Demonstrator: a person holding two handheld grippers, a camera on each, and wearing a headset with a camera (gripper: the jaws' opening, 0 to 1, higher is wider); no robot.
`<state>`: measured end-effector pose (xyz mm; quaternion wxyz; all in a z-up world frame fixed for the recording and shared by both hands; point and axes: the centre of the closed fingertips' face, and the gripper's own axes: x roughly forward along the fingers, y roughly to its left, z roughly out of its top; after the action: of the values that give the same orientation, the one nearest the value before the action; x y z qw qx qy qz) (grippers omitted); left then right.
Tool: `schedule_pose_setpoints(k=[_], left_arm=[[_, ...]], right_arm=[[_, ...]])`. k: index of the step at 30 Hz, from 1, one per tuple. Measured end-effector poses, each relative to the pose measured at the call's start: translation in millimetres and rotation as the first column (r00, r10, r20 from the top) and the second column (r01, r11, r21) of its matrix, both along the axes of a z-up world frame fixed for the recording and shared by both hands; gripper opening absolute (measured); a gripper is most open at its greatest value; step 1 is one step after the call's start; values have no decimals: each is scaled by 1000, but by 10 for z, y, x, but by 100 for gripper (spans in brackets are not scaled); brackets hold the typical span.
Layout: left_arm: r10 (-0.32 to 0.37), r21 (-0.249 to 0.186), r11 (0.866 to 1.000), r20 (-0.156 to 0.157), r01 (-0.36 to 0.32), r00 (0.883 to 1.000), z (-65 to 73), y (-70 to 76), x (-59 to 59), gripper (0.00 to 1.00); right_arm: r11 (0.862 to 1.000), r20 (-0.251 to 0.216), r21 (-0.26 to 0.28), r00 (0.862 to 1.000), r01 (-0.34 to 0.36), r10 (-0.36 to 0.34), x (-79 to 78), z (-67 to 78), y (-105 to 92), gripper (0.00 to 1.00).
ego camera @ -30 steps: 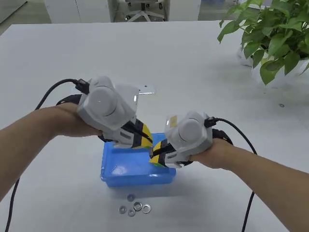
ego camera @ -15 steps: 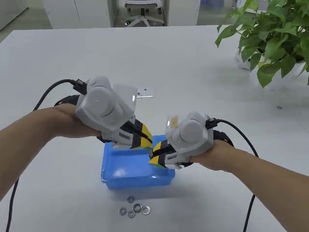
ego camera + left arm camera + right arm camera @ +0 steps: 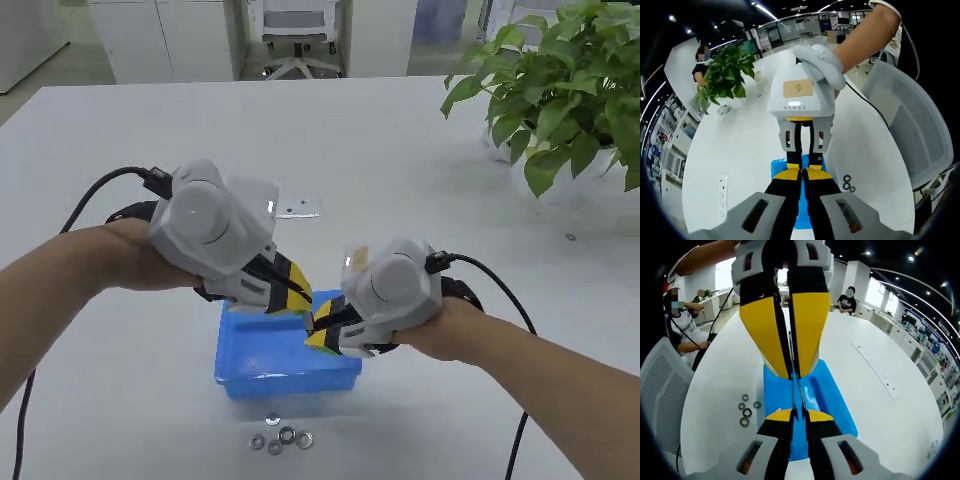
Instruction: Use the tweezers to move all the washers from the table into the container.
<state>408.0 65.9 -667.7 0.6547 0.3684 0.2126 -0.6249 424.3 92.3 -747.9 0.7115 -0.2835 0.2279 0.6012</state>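
Table (image 3: 715, 385), washers (image 3: 746, 410) near right claw (image 3: 800, 416)

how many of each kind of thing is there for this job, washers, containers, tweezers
washers: 5
blue container: 1
tweezers: 1
total: 7
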Motion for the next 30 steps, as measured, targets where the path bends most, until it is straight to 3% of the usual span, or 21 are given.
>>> schedule_pose_setpoints(k=[18,30], left_arm=[[15,2,1000,5,-15,1000,91,110,-309,6],[19,13,1000,-5,-19,1000,19,160,-467,6]], right_arm=[[1000,30,5,999,-29,29,-319,114,57,11],[999,24,16,999,-31,31,-517,56,78,11]])
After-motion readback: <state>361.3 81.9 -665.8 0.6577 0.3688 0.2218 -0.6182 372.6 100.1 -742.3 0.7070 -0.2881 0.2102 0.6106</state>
